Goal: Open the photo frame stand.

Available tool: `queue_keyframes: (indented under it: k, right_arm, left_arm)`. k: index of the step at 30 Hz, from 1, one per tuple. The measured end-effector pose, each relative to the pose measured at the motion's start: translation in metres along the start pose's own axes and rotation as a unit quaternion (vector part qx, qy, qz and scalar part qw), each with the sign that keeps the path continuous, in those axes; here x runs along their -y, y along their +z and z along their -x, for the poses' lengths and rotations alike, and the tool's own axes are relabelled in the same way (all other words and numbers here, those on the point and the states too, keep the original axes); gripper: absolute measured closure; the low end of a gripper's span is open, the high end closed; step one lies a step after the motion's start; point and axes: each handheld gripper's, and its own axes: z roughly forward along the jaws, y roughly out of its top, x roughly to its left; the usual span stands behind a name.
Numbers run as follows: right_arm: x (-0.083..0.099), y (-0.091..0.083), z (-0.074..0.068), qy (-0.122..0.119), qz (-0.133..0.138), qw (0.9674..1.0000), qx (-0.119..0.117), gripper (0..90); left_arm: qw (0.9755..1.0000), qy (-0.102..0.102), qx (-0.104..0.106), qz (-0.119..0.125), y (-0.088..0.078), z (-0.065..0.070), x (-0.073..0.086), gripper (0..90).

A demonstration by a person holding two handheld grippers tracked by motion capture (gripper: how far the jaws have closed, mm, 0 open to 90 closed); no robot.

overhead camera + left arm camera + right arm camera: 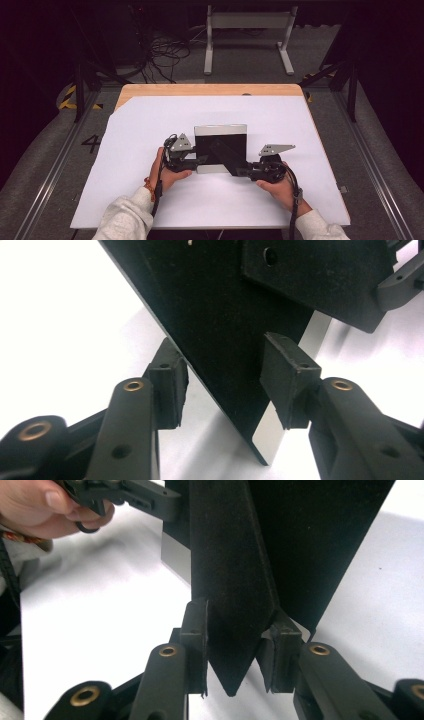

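Lying flat mid-sheet: 1 picture frame (221,145), black back up, with 1 stand flap (225,156). Left gripper (200,160) is straddling the frame's left edge, pads (287,377) not clearly pressing. Right gripper (239,171) is pinching the flap. 1 white sheet (150,190) is covering 1 wooden table (150,90); nothing blocking.
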Motion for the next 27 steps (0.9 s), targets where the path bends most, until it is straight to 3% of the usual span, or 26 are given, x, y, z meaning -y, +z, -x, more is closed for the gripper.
queue_keyframes:
  k: [11, 18, 23, 27]
  right_arm:
    - [0.002, 0.004, -0.007, -0.023, -0.015, 0.9994, 0.023, 73.4]
    - [0.001, 0.003, -0.015, -0.056, -0.02, 0.9971, 0.048, 71.4]
    - [-0.002, -0.002, -0.022, -0.067, -0.004, 0.9964, 0.051, 72.5]
    - [-0.003, -0.004, -0.029, -0.088, -0.006, 0.9941, 0.063, 73.2]
  left_arm:
    - [0.9996, 0.024, -0.013, 0.003, -0.007, 0.003, -0.002, 62.4]
    - [0.9987, 0.046, -0.021, -0.001, -0.012, 0.009, -0.001, 64.4]
    - [0.9988, 0.044, -0.02, -0.008, -0.01, 0.01, 0.002, 64.9]
    - [0.999, 0.04, -0.011, -0.014, -0.007, 0.01, 0.005, 64.2]
